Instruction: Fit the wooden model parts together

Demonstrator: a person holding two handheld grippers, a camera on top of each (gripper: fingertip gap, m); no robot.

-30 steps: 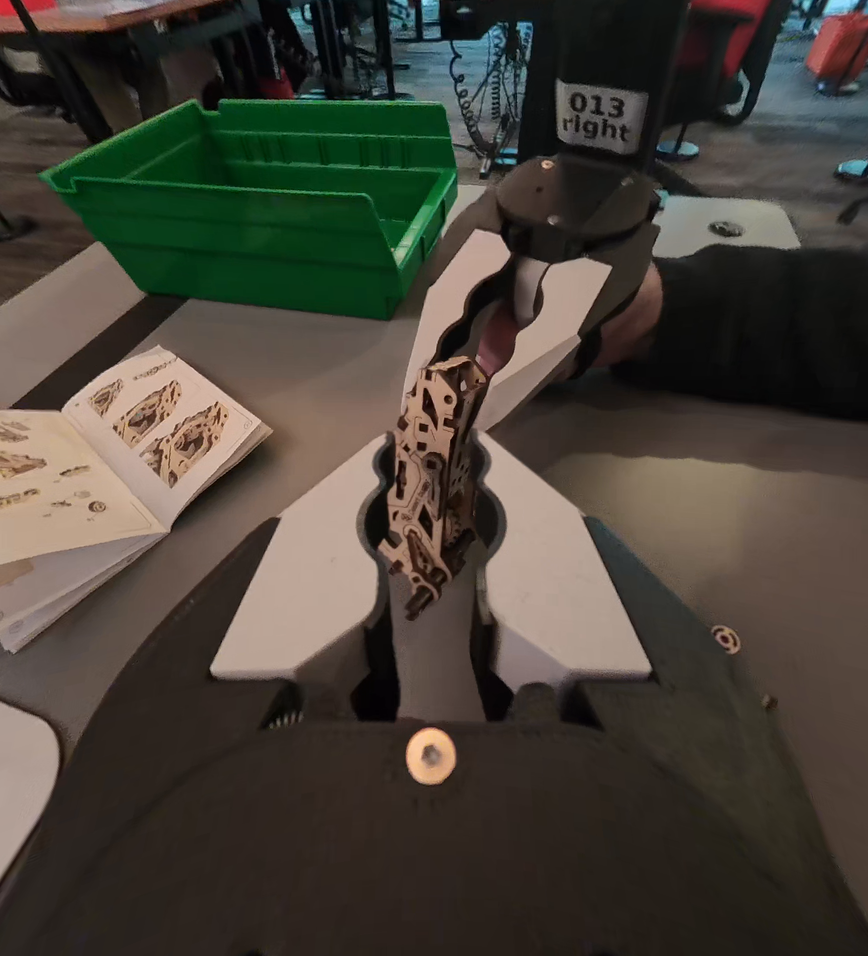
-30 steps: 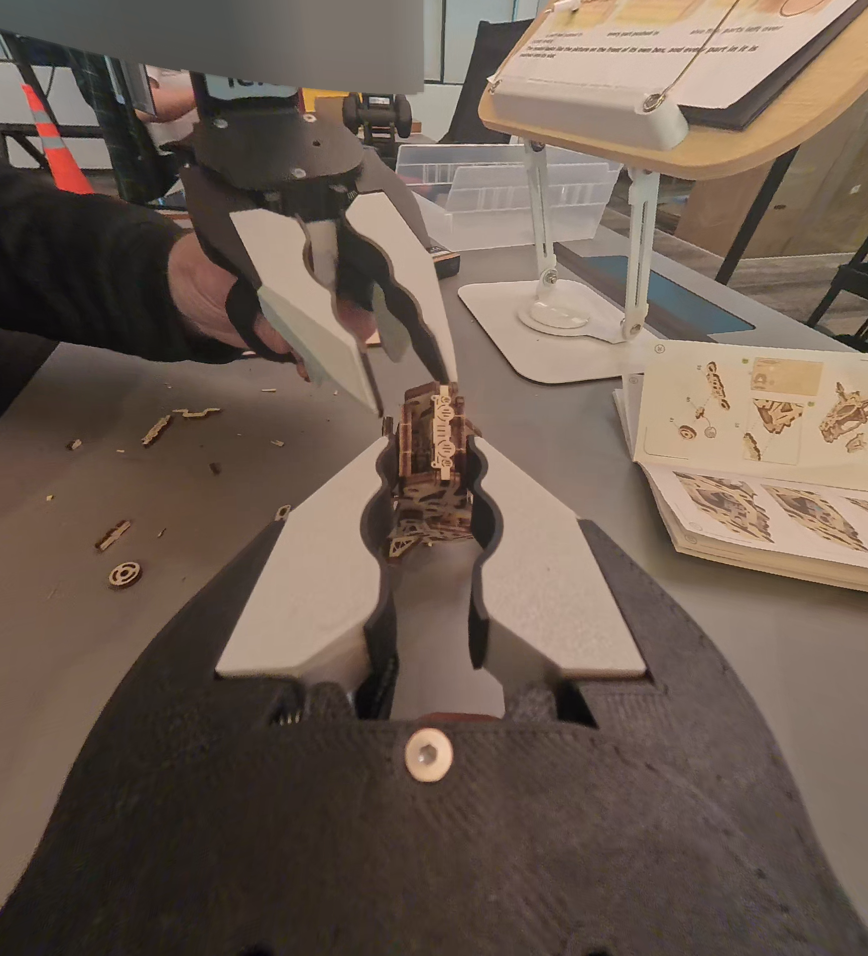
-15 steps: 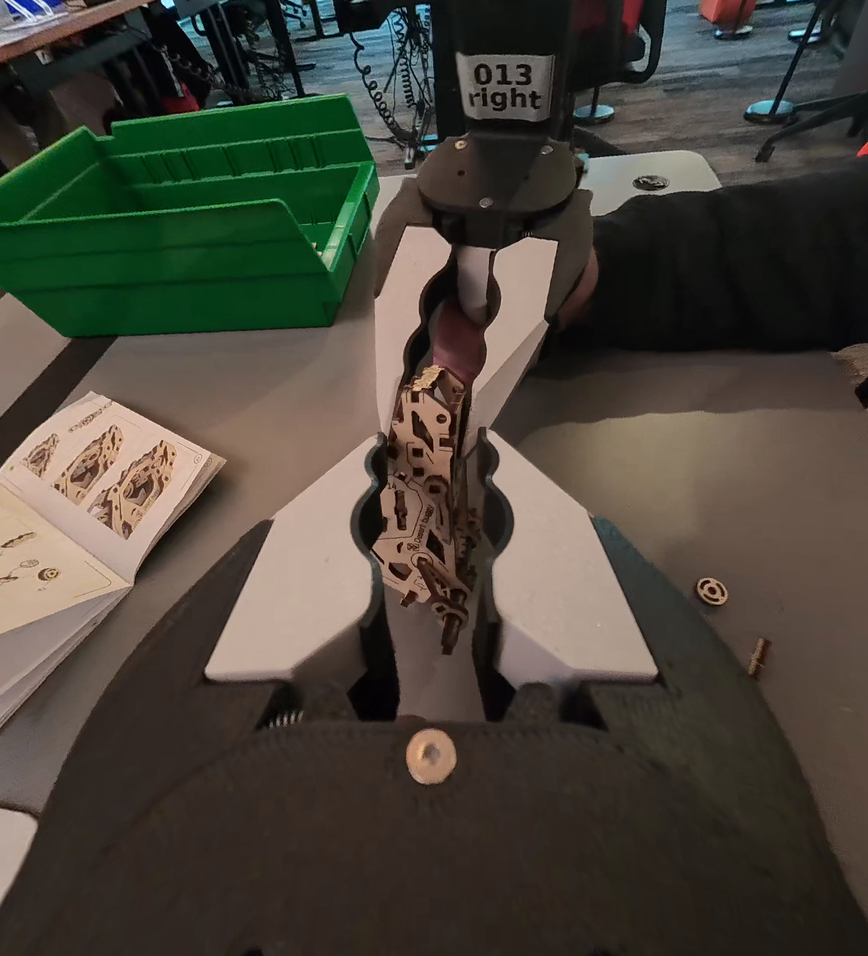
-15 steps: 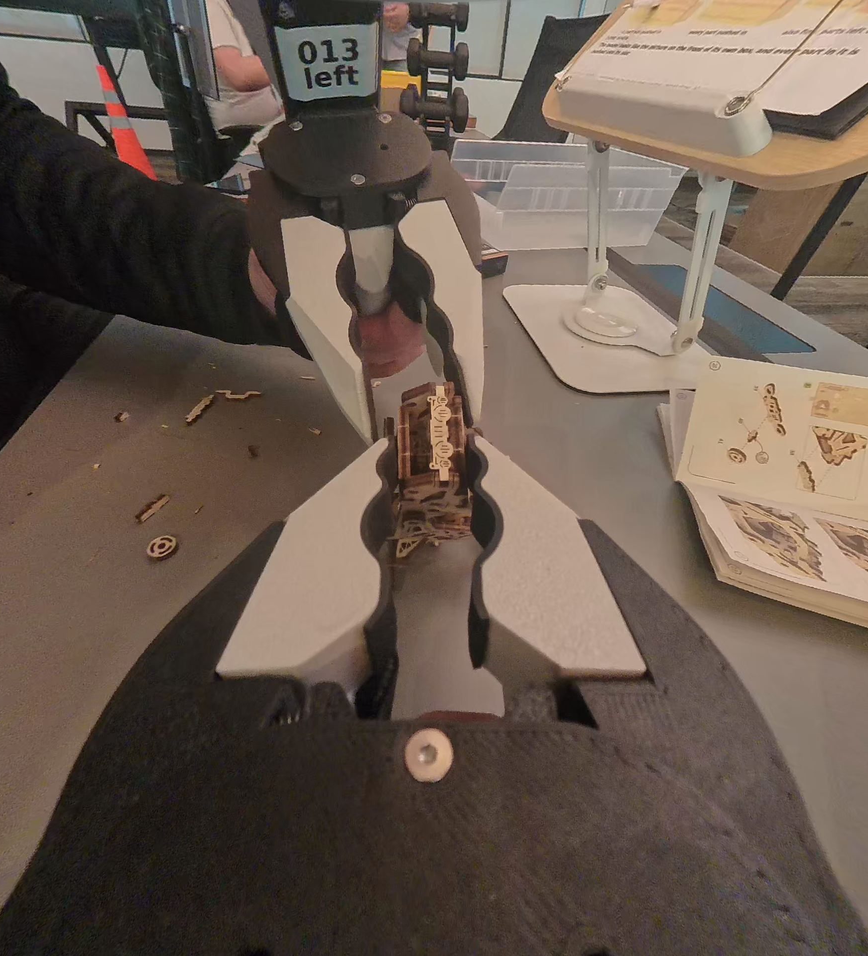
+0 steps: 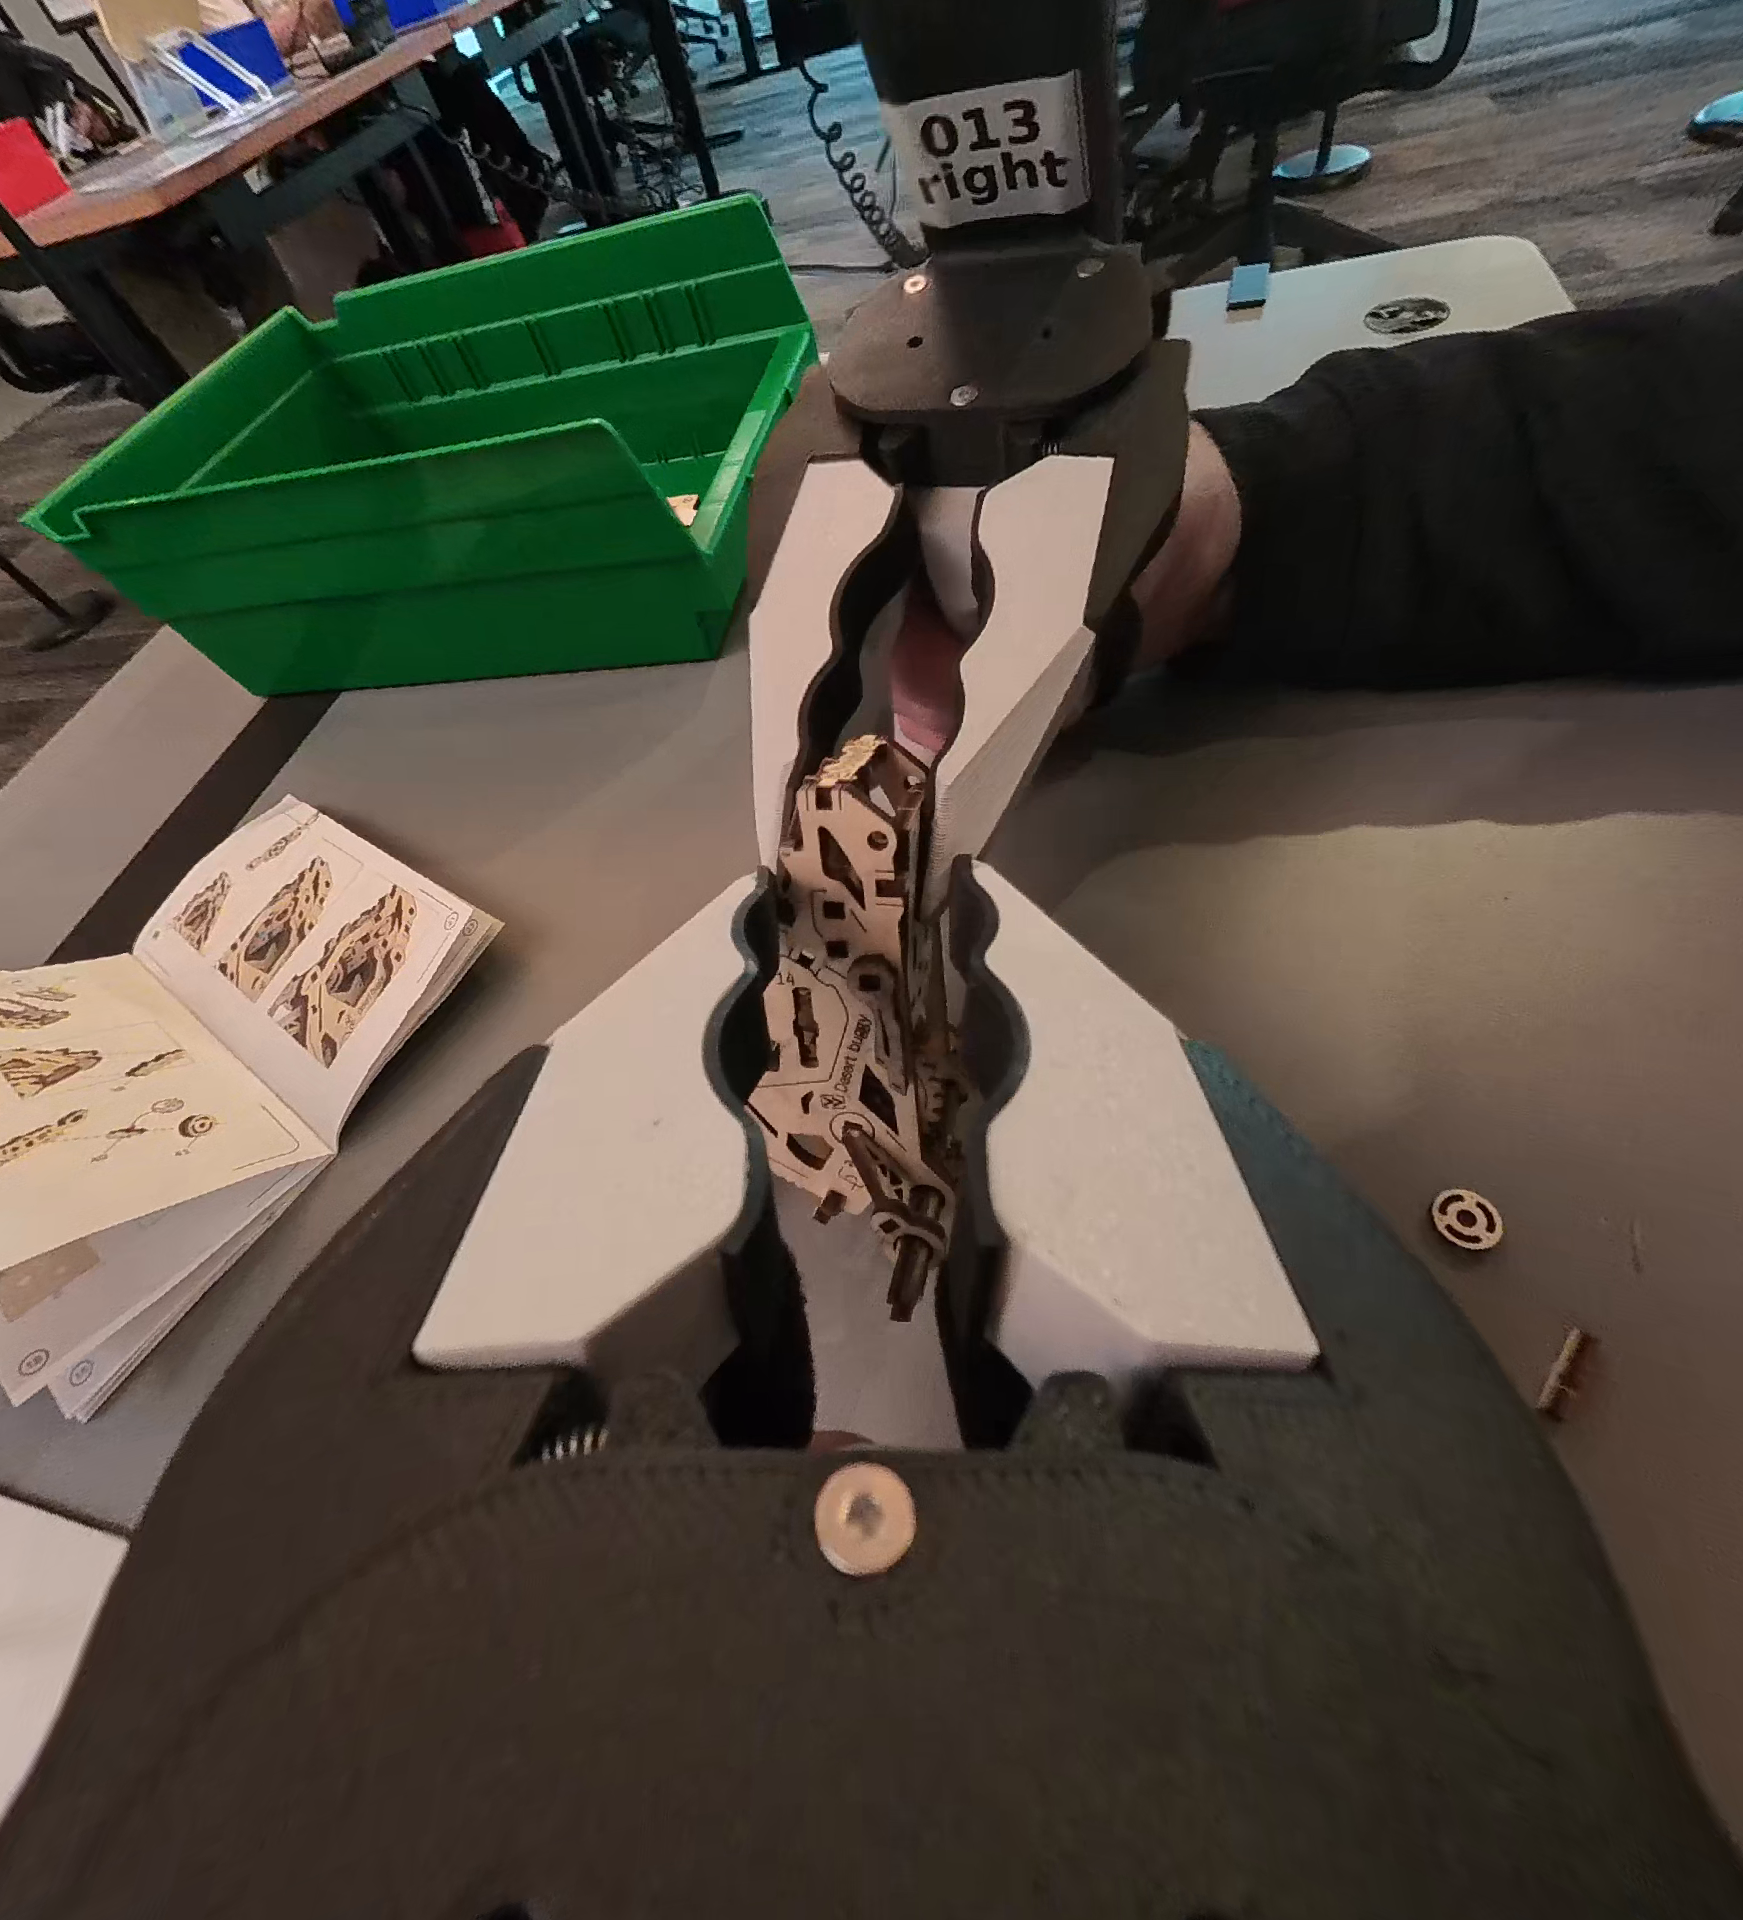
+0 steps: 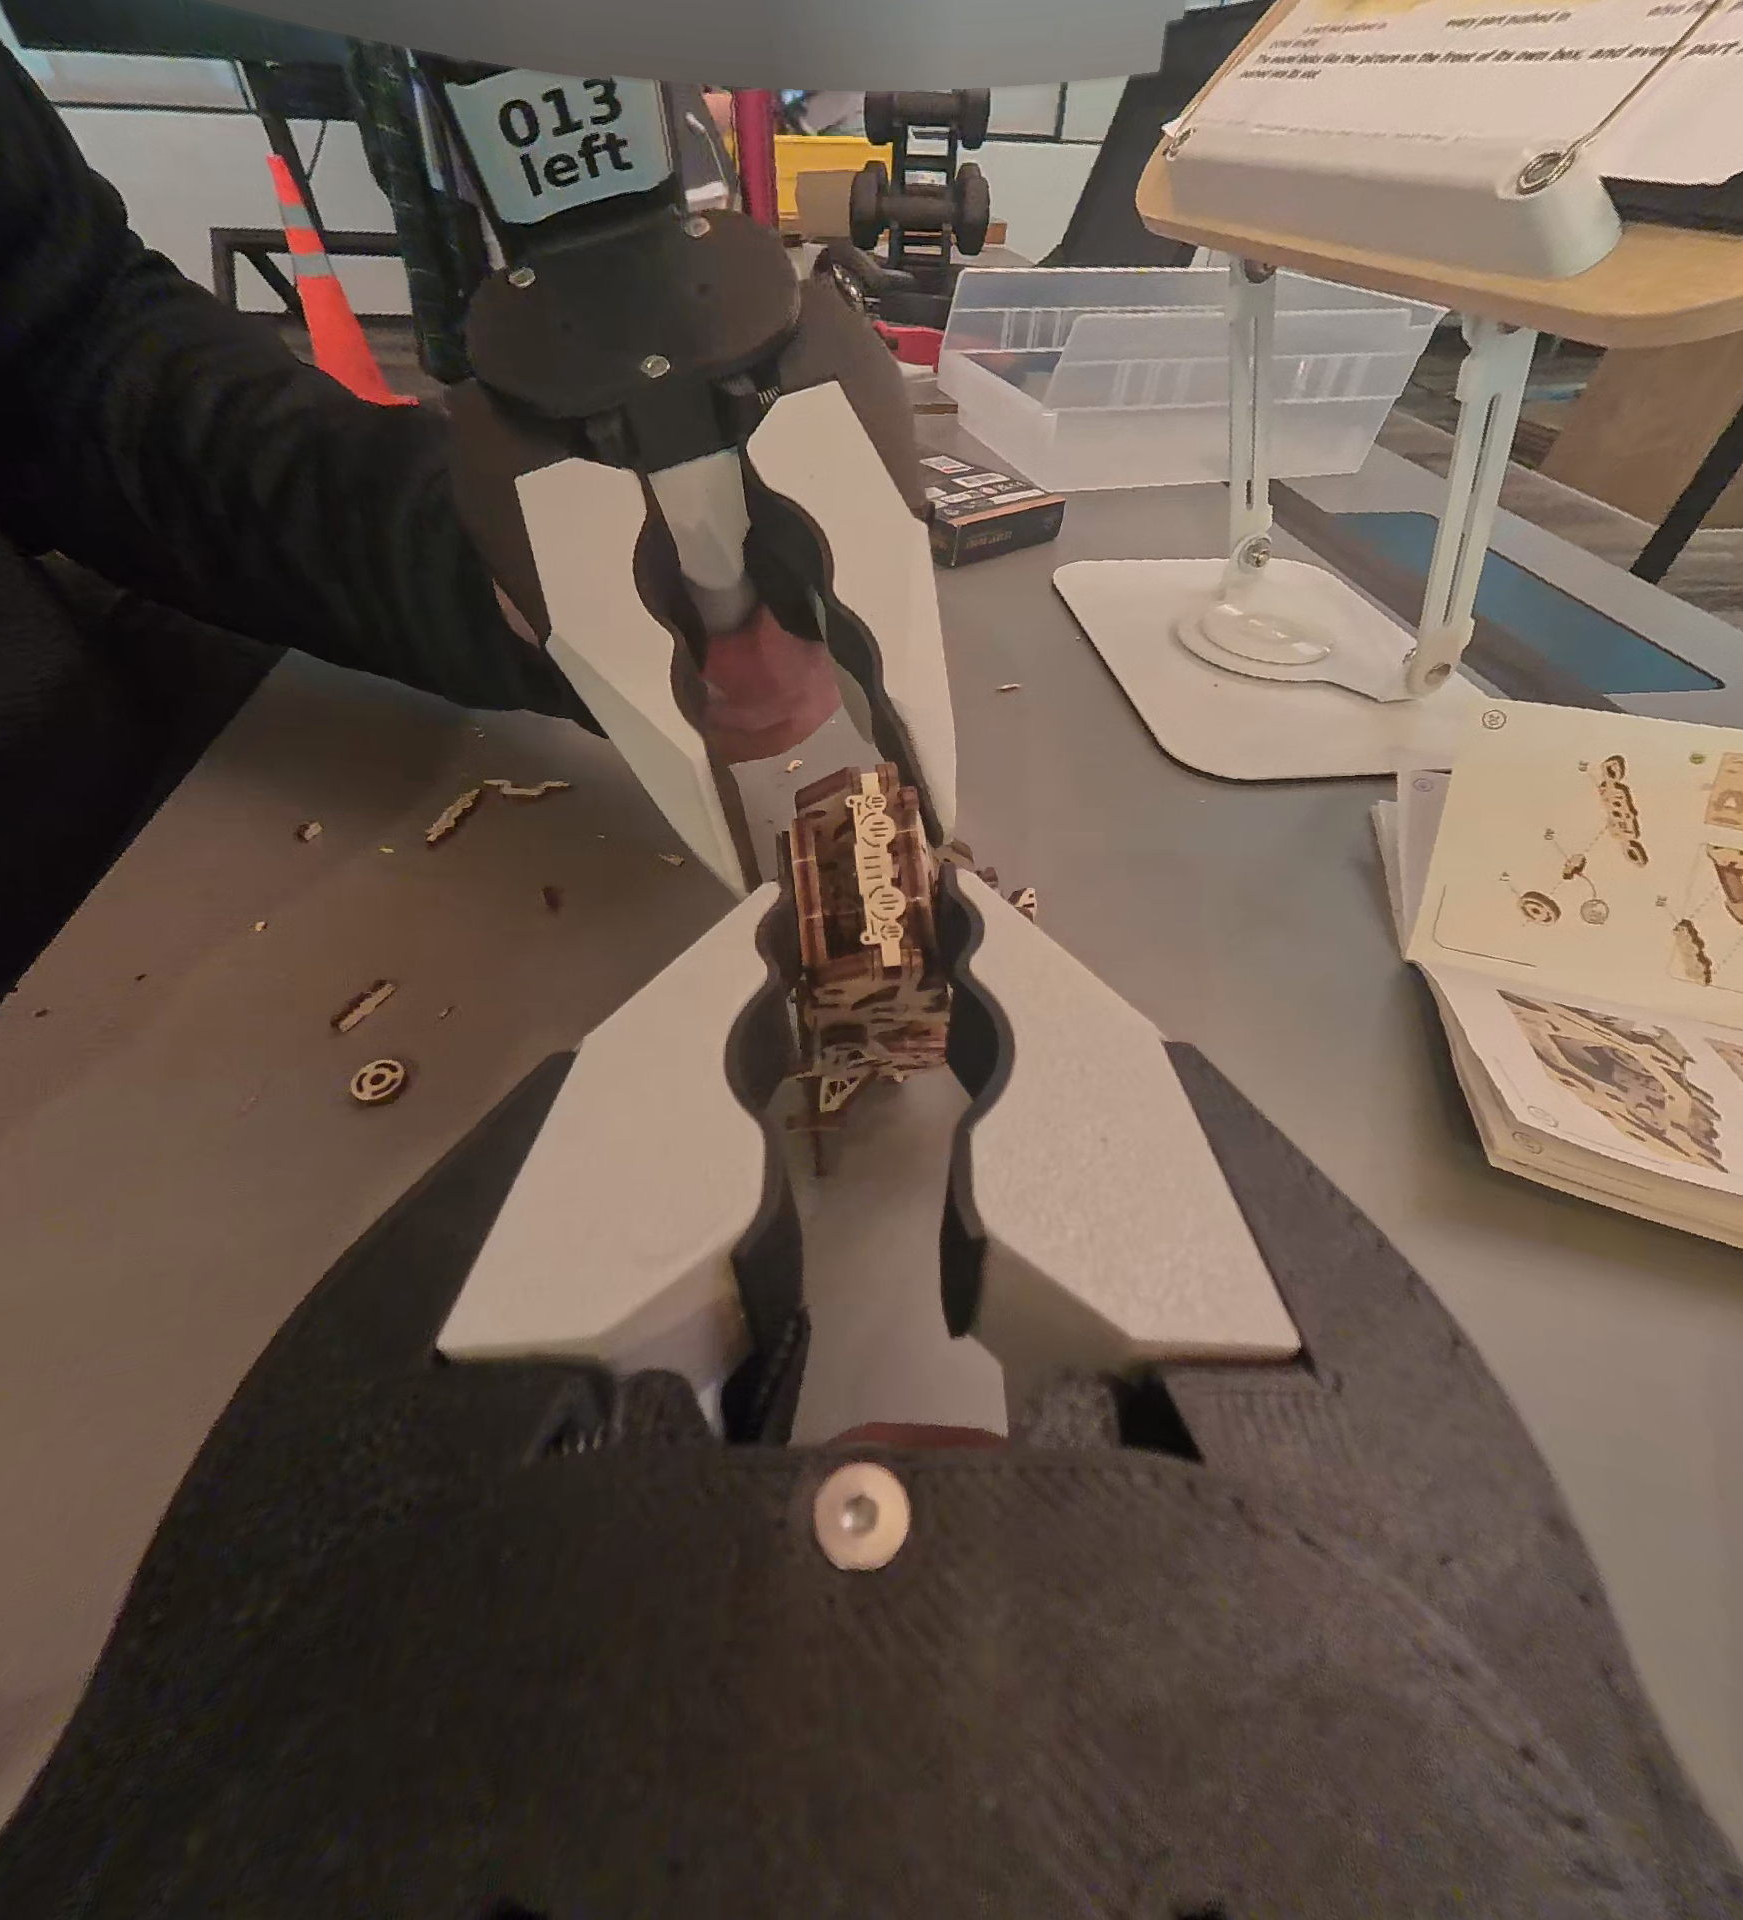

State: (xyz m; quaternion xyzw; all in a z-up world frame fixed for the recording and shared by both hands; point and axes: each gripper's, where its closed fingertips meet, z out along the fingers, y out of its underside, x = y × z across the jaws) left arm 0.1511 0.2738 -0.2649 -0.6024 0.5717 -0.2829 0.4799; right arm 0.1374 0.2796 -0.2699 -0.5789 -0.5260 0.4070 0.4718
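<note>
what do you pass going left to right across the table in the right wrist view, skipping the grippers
Wood scraps → small wooden ring → wooden model held between the grippers → white stand base → open instruction booklet.

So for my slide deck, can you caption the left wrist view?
Both claws, left and right, grip the wooden model above the table.

Pale laser-cut wooden model [image 5: 862, 997] held upright, clamped at both ends.
</note>
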